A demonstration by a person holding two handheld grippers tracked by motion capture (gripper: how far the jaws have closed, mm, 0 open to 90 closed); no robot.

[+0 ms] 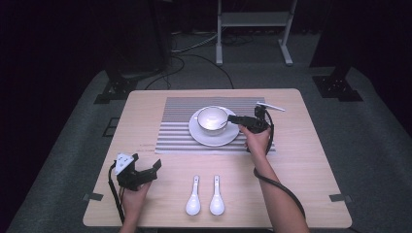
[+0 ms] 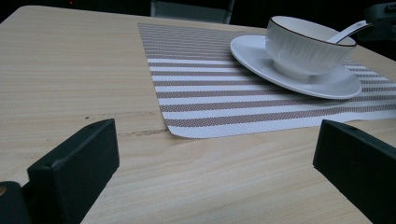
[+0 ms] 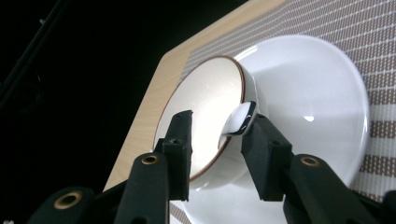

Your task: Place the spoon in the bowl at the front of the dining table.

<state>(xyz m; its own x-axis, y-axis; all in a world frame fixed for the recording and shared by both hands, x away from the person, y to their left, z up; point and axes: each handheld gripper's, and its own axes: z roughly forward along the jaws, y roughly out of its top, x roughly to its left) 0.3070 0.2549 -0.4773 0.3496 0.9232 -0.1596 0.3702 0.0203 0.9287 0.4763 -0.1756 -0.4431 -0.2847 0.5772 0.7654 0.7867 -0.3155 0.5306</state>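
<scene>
A white bowl with a brown rim (image 1: 212, 119) (image 2: 303, 46) (image 3: 205, 107) stands on a white saucer (image 1: 201, 133) (image 2: 252, 49) (image 3: 317, 84) on a striped placemat (image 1: 175, 121) (image 2: 201, 84). A white spoon (image 2: 348, 32) (image 3: 239, 120) leans in the bowl, its handle over the right rim. My right gripper (image 1: 232, 119) (image 3: 219, 120) is at that rim, jaws apart; the handle's end lies between them against one jaw, and the other stands clear. My left gripper (image 1: 151, 174) (image 2: 218, 140) rests open at the table's front left, with nothing between its jaws.
Two more white spoons (image 1: 193, 196) (image 1: 216, 196) lie side by side near the front edge of the wooden table (image 1: 301, 160). Beyond the table are a white stand (image 1: 255, 19), black stand feet (image 1: 337, 85) and cables on the grey carpet.
</scene>
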